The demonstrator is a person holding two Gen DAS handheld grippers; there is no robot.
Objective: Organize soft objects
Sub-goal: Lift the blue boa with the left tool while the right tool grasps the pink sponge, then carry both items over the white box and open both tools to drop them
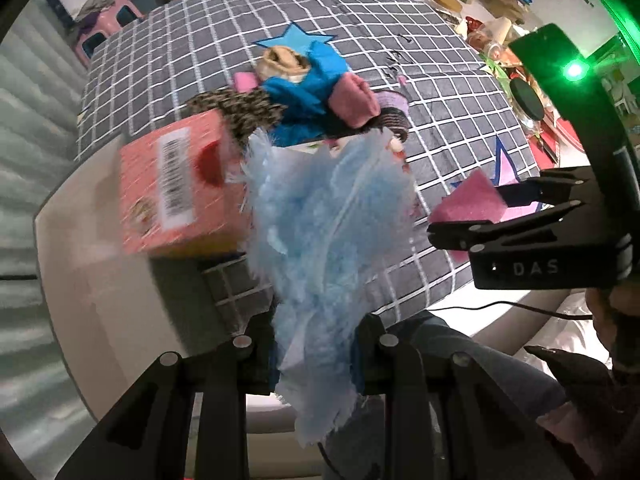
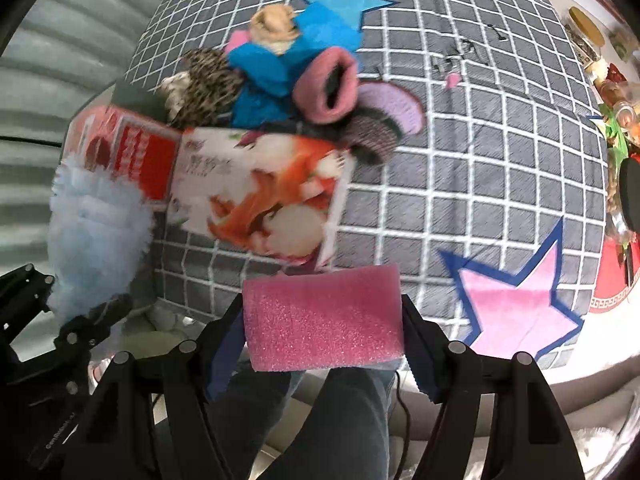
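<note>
Left wrist: left gripper [image 1: 316, 344] clamped tight on a fluffy pale-blue cloth [image 1: 324, 232], shaggy fringe, hanging limp and covering the middle of the view. Behind it a pink cardboard box [image 1: 180, 188] with a barcode, tilted, blurred, near the edge of the table [image 1: 460, 128], which wears a grey quilted cover with a white grid and star patches. Past the box, a heap of soft things [image 1: 304, 92]: blue fabric, pink rolled knit, speckled brown knit, tan plush. Right gripper [image 1: 472, 216] enters from the right, holding a pink foam block [image 1: 472, 200]. Cluttered jars and packets along the far right edge. Right wrist: right gripper [image 2: 324, 320] at medium width, pads pressed on both ends of the pink foam block [image 2: 324, 320], rectangular, coarse open-cell surface, held over the near edge of the table [image 2: 500, 140]. Box [image 2: 260, 196] just beyond the foam, heap [image 2: 288, 76] behind it. Fluffy cloth [image 2: 96, 232] at left, in the left gripper [image 2: 60, 312]. Person's trouser legs [image 2: 352, 420] below.
</note>
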